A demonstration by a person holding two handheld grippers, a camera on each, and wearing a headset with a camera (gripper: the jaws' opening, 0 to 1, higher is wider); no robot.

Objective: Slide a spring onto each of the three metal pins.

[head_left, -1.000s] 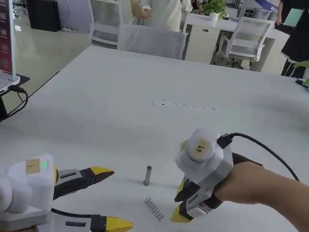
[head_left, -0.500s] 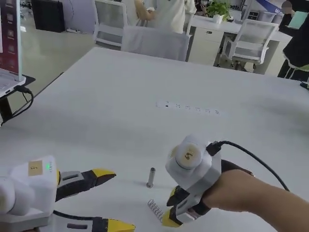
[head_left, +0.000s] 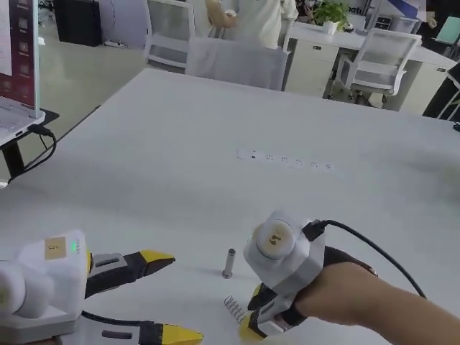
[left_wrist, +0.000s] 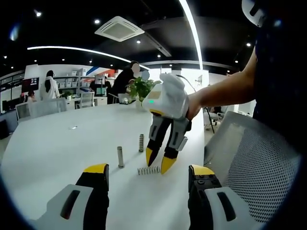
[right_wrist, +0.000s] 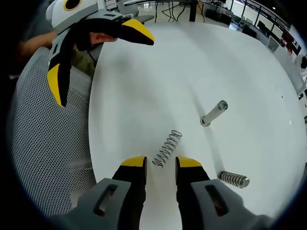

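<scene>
**Right gripper view: tongs astride a loose spring, one pin apparently sleeved**

Right gripper view shows the right tongs [right_wrist: 160, 164] narrowly parted. Their yellow tips sit either side of the near end of the loose spring [right_wrist: 168, 147], which lies flat on the white bench [right_wrist: 144, 86]. The gap looks wider than the coil, so the spring is judged not yet pinched. Beyond it the bare pin [right_wrist: 213, 113] stands upright, near the spring but apart from it. Just beside the right tongs stands a second pin [right_wrist: 245, 182], wrapped in what is taken to be a seated spring [right_wrist: 230, 178]. The left gripper view shows this pair as a ribbed upright post behind the bare pin. The left tongs [left_wrist: 148, 170] are spread wide and hold nothing, low over the bench and short of the parts.

Progress, as a judgement: one pin appears sleeved. The loose spring has yet to be lifted and slid over the bare pin, and the task's third pairing would be left after that.

Count: two pins, one bare and one sleeved; two springs, one loose and one seated; two pairs of tongs.
</scene>
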